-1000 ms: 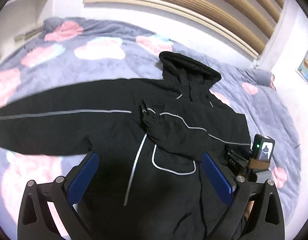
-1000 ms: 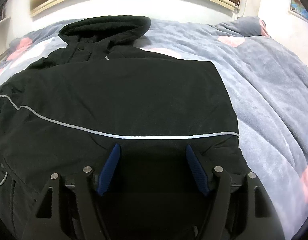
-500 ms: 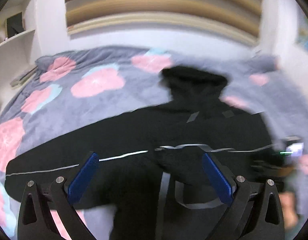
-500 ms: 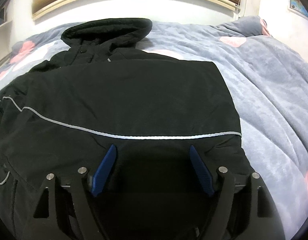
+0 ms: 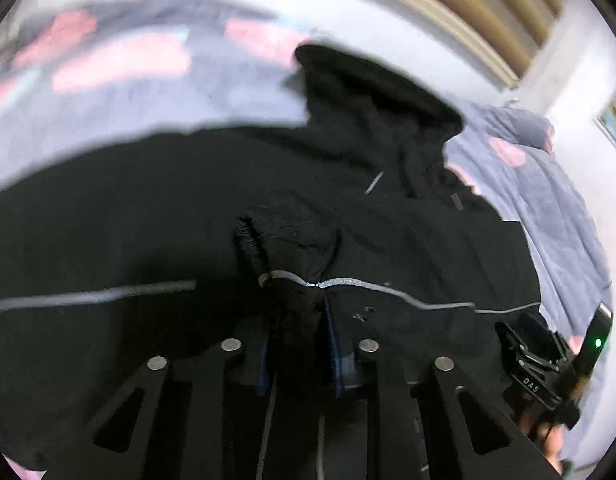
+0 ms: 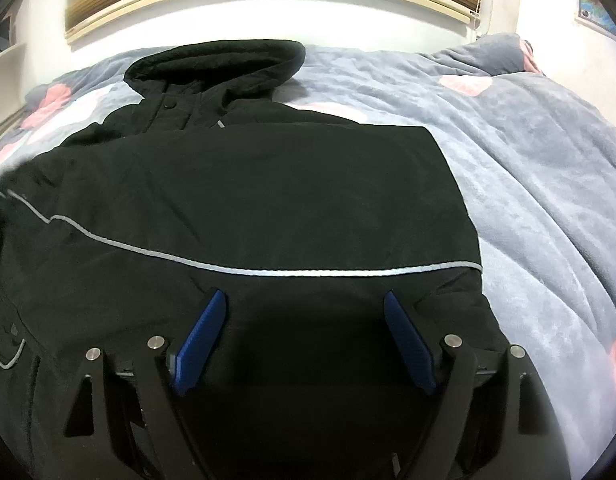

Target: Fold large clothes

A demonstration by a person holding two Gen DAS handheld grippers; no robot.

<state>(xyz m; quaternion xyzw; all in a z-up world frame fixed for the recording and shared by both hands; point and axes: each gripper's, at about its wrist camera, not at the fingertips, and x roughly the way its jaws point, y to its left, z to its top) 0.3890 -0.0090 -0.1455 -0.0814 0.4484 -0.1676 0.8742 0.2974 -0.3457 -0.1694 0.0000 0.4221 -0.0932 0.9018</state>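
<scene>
On the bed (image 6: 548, 168), black hooded jacket (image 6: 247, 192) spread out, hood toward the headboard edge.
Left tool (image 5: 295, 344) is clamped on a bunched sleeve cuff (image 5: 291, 300); right tool (image 6: 303, 340) hovers with jaws apart over the folded side. Looks like sleeve-folding time, so next is probably carrying that cuff across. Nothing's really blocking.

The left wrist view is smeared by motion blur, worst along the upper left, where the blanket (image 5: 119, 60) pattern is lost. The jacket (image 5: 388, 208) sleeve is cut off at the left edge. The left gripper (image 5: 297, 344) pads are largely hidden by bunched cloth. The right gripper (image 5: 548, 364) is cropped at the lower right.
</scene>
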